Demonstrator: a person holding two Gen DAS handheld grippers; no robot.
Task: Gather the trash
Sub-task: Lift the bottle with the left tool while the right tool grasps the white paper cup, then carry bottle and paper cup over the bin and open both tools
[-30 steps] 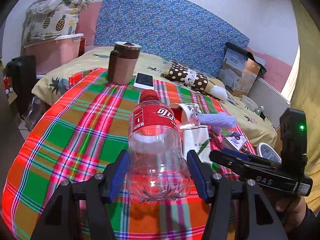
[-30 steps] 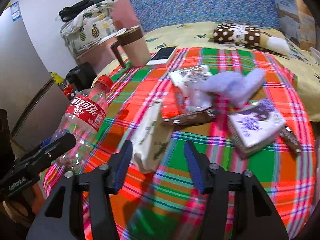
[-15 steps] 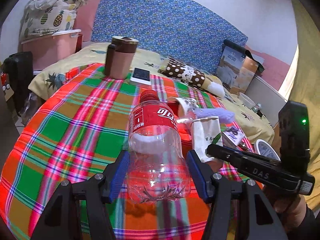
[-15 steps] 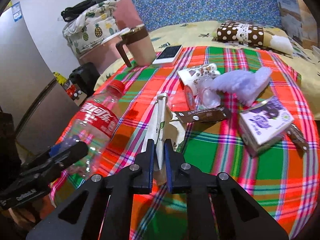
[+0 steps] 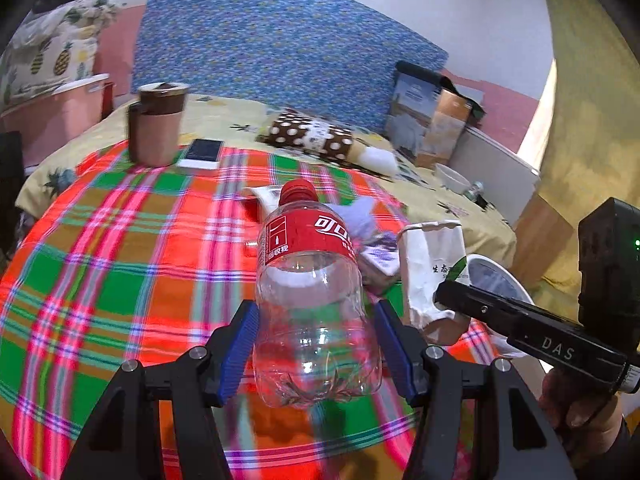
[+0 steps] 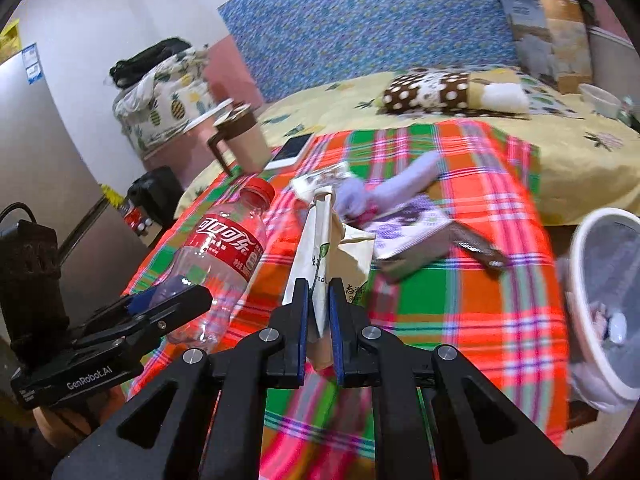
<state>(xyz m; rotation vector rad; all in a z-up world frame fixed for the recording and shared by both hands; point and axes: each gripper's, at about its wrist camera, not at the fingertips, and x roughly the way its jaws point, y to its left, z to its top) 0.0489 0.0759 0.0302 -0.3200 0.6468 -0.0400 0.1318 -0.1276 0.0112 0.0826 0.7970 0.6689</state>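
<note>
a: two things are held now. the left gripper (image 5: 316,354) has its blue pads pressed on the lower body of the clear plastic bottle (image 5: 312,304), one pad on each side.

b: which way does the bottle point?

a: its long axis runs away from the gripper, the red cap (image 5: 298,191) at the far end, a little tilted. the bottle is above the plaid cloth (image 5: 120,248), in front of the brown mug (image 5: 157,124).

b: and the right gripper (image 6: 318,322)?

a: its jaws are almost together, pinching the lower edge of the white paper bag (image 6: 320,248). the bag stands with its long side up, just right of the bottle.

b: any writing?

a: the red label has white chinese letters, the coca-cola script. the bag has green chinese print, too small for me to read. one gripper body says "DAS", the other "GenRobot.AI".

b: the room?

a: the cloth lies on a yellow pineapple sheet (image 6: 460,136). behind the mug stands a blue flowered board (image 5: 280,48). a white bin (image 6: 608,300) is right of the cloth.
</note>
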